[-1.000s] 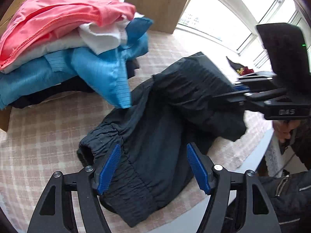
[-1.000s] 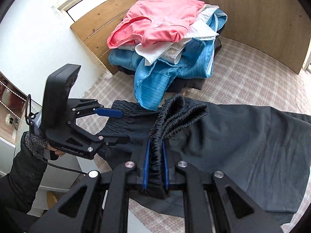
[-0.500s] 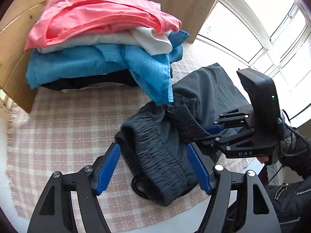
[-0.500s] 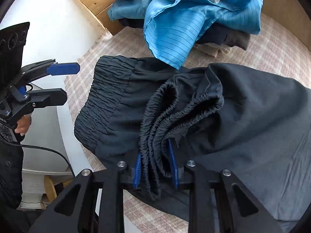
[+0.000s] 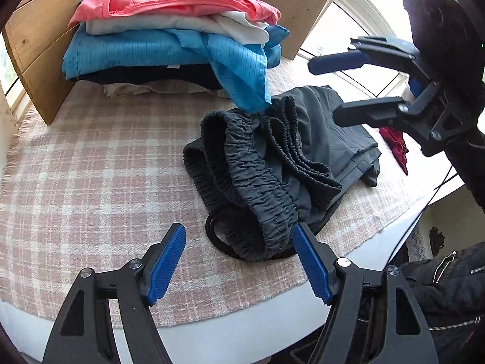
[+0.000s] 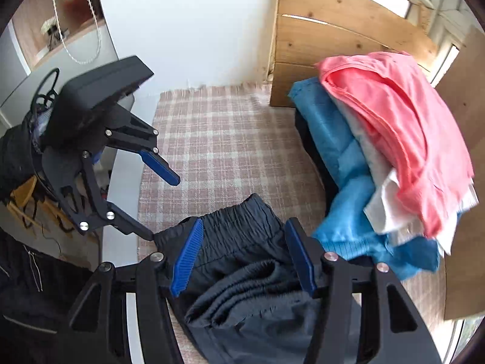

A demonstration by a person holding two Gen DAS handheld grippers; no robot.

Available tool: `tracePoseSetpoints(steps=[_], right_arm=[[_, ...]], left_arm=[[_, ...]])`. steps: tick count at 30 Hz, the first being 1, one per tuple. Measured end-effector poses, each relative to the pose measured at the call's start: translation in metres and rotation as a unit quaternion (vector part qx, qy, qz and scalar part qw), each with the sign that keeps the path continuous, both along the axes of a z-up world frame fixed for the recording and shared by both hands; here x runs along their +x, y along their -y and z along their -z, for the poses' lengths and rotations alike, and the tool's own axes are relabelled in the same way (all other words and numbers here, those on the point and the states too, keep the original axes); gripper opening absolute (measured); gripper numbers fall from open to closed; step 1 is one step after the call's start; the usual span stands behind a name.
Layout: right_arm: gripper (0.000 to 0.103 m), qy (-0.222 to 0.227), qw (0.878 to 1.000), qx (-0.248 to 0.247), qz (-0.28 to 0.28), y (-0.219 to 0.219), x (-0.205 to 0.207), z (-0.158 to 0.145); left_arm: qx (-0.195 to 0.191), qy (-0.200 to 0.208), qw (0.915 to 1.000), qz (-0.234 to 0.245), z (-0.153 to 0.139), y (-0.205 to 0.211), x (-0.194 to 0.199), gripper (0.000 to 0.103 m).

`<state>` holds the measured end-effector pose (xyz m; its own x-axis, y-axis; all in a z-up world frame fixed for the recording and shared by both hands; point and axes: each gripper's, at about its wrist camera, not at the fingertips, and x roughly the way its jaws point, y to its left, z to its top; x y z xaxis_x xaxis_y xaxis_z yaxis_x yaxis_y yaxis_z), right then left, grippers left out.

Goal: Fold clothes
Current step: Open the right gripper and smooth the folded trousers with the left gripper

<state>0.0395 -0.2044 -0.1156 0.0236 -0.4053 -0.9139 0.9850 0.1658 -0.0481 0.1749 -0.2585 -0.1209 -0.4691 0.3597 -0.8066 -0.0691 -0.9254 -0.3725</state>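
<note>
Nearest to me, my left gripper (image 5: 239, 261) stands open and empty over the checked cloth (image 5: 100, 163); its right pad sits just beside the near end of the dark trousers (image 5: 266, 176), and I can't tell whether it touches them. My right gripper (image 6: 242, 261) has just been opening: its jaws stand apart with the gathered waistband between them, and the pads no longer press on it. From the left wrist view it hangs up at the right, clear of the fabric.

The trousers lie bunched at the near right of the cloth, waistband doubled over in ridges, the legs folded into a thick slab behind. I judge this fold roughly made but untidy: the elastic edges don't line up and a dark loop pokes out at the near edge. Squaring it up is left, and probably moving it to the pile.

Farther back, the stack of folded clothes (image 5: 169, 33) sits against the wooden board (image 6: 333, 36): dark at the bottom, blue, white, pink on top. A blue flap droops onto the trousers' far edge.

A small white tag shows on the blue garment; nothing on it is readable. I see no other writing.
</note>
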Motion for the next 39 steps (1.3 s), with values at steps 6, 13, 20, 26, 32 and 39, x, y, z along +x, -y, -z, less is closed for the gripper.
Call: tracePoseSetpoints(steps=[6, 13, 20, 26, 32, 39], right_arm=[[0.030, 0.091, 0.992, 0.075, 0.039, 0.031, -0.025, 0.042], [0.037, 0.169, 0.963, -0.085, 0.190, -0.104, -0.077, -0.071], [0.045, 0.109, 0.889, -0.131, 0.425, -0.321, -0.151, -0.077], [0.032, 0.101, 0.850, -0.057, 0.514, -0.407, -0.207, 0.007], [0.027, 0.116, 0.875, 0.012, 0.470, -0.410, -0.223, 0.071], [0.027, 0.110, 0.895, -0.051, 0.429, -0.433, -0.245, 0.016]], left_arm=[[-0.004, 0.001, 0.9997, -0.025, 0.004, 0.017, 0.017, 0.071], [-0.020, -0.015, 0.9993, -0.028, -0.030, 0.005, 0.017, 0.071], [-0.005, -0.049, 0.9978, 0.046, -0.060, -0.067, -0.053, 0.072], [-0.013, -0.023, 0.9964, 0.080, -0.032, -0.131, -0.132, 0.072], [-0.073, 0.061, 0.9953, 0.015, 0.014, -0.115, -0.146, 0.064], [-0.067, 0.038, 0.9956, -0.054, -0.027, -0.109, -0.131, 0.065]])
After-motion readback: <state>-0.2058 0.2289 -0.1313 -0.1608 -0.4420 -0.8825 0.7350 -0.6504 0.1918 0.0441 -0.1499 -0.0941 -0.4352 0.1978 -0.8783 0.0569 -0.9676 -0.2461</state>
